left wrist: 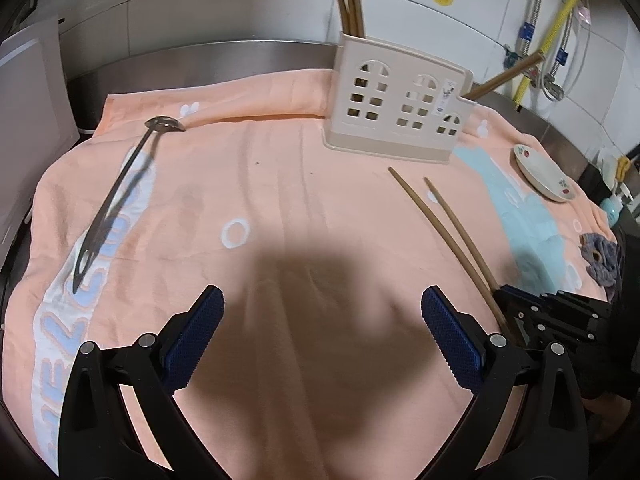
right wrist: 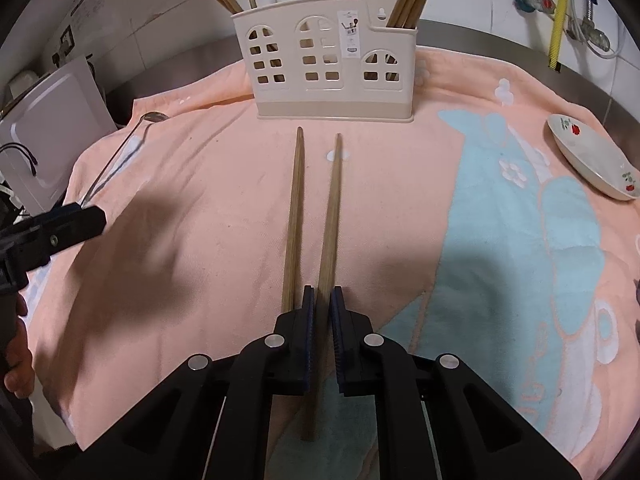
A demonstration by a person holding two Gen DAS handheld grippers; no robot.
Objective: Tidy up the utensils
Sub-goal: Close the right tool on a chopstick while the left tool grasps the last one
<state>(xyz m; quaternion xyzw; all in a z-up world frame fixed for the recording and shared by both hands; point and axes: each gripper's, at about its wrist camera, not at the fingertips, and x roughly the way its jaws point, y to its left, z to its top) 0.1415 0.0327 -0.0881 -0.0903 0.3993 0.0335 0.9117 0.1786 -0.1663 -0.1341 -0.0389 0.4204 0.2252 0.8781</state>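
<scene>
Two chopsticks [right wrist: 332, 216]: R gripper [right wrist: 323, 304] clamps one, maybe both; L gripper [left wrist: 322, 320] apart.

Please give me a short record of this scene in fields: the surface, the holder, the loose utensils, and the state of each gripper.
surface: peach towel
holder: beige utensil holder, upright, chopsticks inside
loose chopsticks: two; right chopstick clamped, left chopstick beside the jaws
ladle: metal ladle lying on the towel's left side
dish: small dish at the right
right gripper: shut on the right chopstick
left gripper: open, empty

Peach towel [right wrist: 240, 184] w/ blue motifs; beige holder [right wrist: 332, 60]
</scene>
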